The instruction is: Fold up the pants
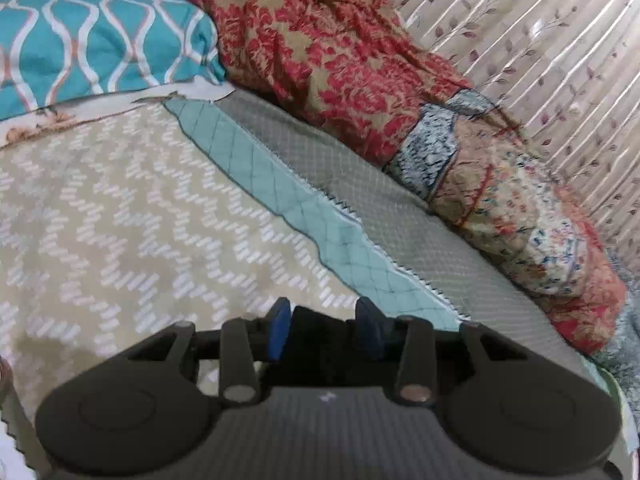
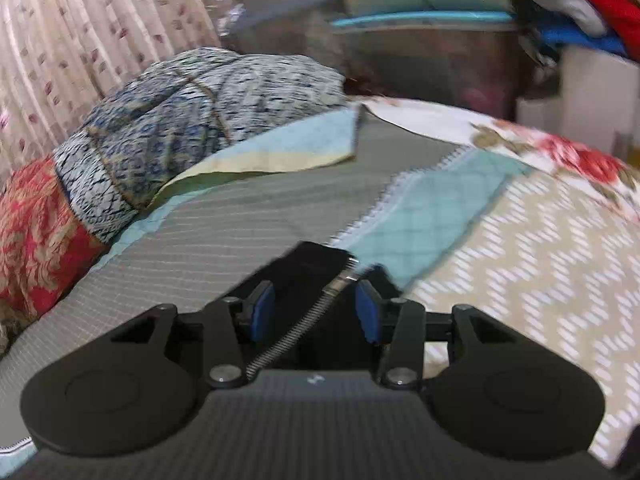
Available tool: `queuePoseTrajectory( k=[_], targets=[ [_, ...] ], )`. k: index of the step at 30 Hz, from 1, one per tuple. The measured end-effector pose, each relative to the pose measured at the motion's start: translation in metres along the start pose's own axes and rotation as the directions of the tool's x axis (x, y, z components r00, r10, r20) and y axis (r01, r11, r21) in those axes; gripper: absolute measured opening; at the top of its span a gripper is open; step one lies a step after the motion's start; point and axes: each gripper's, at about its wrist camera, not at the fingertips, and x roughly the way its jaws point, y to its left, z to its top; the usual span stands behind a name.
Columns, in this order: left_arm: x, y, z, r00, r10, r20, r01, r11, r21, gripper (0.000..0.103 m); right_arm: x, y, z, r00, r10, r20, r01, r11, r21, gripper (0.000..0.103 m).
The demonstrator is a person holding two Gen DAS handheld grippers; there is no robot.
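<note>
A beige cloth with white zigzag dashes, which looks like the pants (image 1: pixel 132 220), lies spread flat on the bed. It fills the left of the left wrist view and the right of the right wrist view (image 2: pixel 540 264). My left gripper (image 1: pixel 325 326) hovers over its near edge. Its blue pads (image 1: pixel 280 328) stand apart with nothing between them. My right gripper (image 2: pixel 316 308) is over the seam between the beige cloth and a teal quilted strip (image 2: pixel 432 208). It is open too and holds nothing. The right wrist view is blurred.
A grey quilted mat (image 1: pixel 400 220) lies beside the beige cloth. A teal patterned pillow (image 1: pixel 92 36), a red floral blanket (image 1: pixel 320 48) and a blue patterned bundle (image 2: pixel 180 120) are piled along a pleated curtain (image 1: pixel 540 40). Boxes and clothes (image 2: pixel 420 40) stand past the bed's end.
</note>
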Motion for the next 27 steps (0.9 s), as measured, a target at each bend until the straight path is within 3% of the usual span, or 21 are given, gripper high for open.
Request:
queuePoseTrajectory(
  k=[2,6,10,15,18,24,27],
  targets=[
    [-0.012,-0.002,0.006,1.0,-0.016,0.016,0.016,1.0,0.008,0.037,-0.008,-0.009,0.004,1.0,0.012,-0.015,-0.011,0.997,0.07,0.049],
    [-0.041,-0.006,0.007,0.998,-0.065,-0.006,0.066,0.997,0.05,0.037,-0.031,-0.019,-0.014,0.987,0.158,-0.038,-0.149,0.973,0.178,0.049],
    [-0.07,-0.014,-0.011,0.99,-0.102,-0.097,0.115,0.985,0.129,0.037,-0.07,-0.01,-0.059,0.961,0.25,-0.115,-0.235,0.964,0.125,0.049],
    [-0.105,-0.02,-0.056,0.965,-0.121,-0.233,0.173,0.961,0.214,0.037,-0.126,0.002,-0.124,0.915,0.335,-0.224,-0.33,0.942,0.063,0.049],
    [-0.122,-0.017,-0.086,0.949,-0.112,-0.293,0.189,0.95,0.249,0.037,-0.159,0.01,-0.153,0.901,0.359,-0.245,-0.369,0.93,0.005,0.049],
    [-0.15,0.002,-0.116,0.938,-0.073,-0.338,0.174,0.945,0.278,0.037,-0.215,0.035,-0.2,0.879,0.392,-0.27,-0.441,0.885,-0.151,0.049],
    [-0.16,0.005,-0.105,0.95,-0.06,-0.305,0.16,0.936,0.314,0.037,-0.221,0.047,-0.198,0.87,0.405,-0.281,-0.468,0.857,-0.216,0.049]
  ],
)
